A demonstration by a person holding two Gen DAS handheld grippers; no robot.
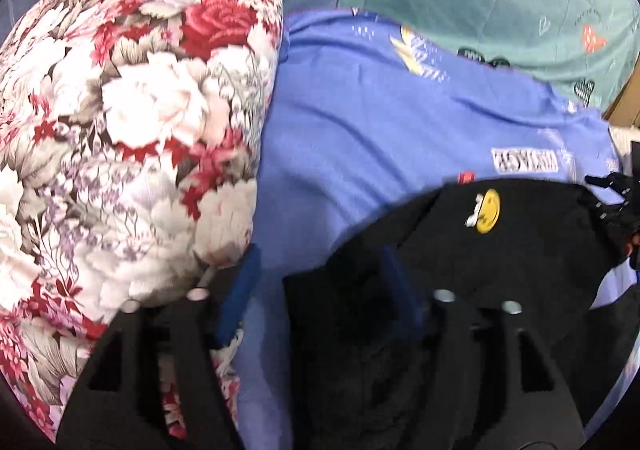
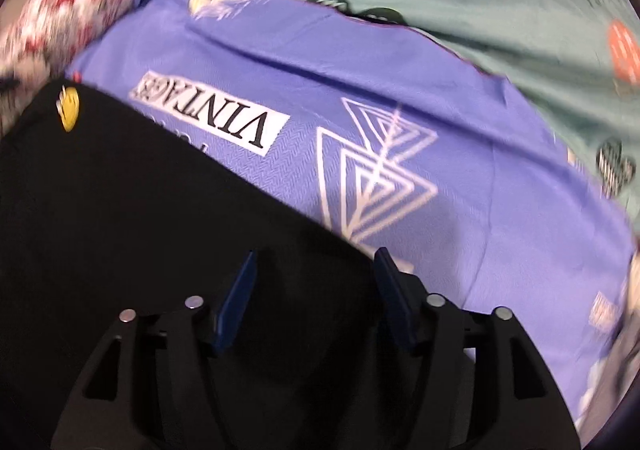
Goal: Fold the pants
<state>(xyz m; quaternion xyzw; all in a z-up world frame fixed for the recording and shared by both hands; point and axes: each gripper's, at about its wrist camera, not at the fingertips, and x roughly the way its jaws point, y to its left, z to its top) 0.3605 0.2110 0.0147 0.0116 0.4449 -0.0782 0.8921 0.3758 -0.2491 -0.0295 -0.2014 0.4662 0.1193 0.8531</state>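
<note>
The black pants (image 1: 500,258) lie on a blue printed cloth (image 1: 360,138), a yellow smiley patch (image 1: 486,210) on top. My left gripper (image 1: 320,274) hovers open over their left edge, with the right blue pad (image 1: 396,282) over black fabric and the left pad (image 1: 240,290) over the blue cloth. In the right wrist view the pants (image 2: 140,218) fill the lower left, the patch (image 2: 68,112) at their far corner. My right gripper (image 2: 316,266) is open above their right edge, nothing pinched between its pads.
A bulky floral quilt (image 1: 132,130) presses against the left side of the blue cloth. A teal sheet with heart prints (image 1: 520,2) lies beyond. The cloth (image 2: 400,110) carries a "VINTAGE" label and white triangles. A dark gripper part (image 1: 616,206) shows at the right edge.
</note>
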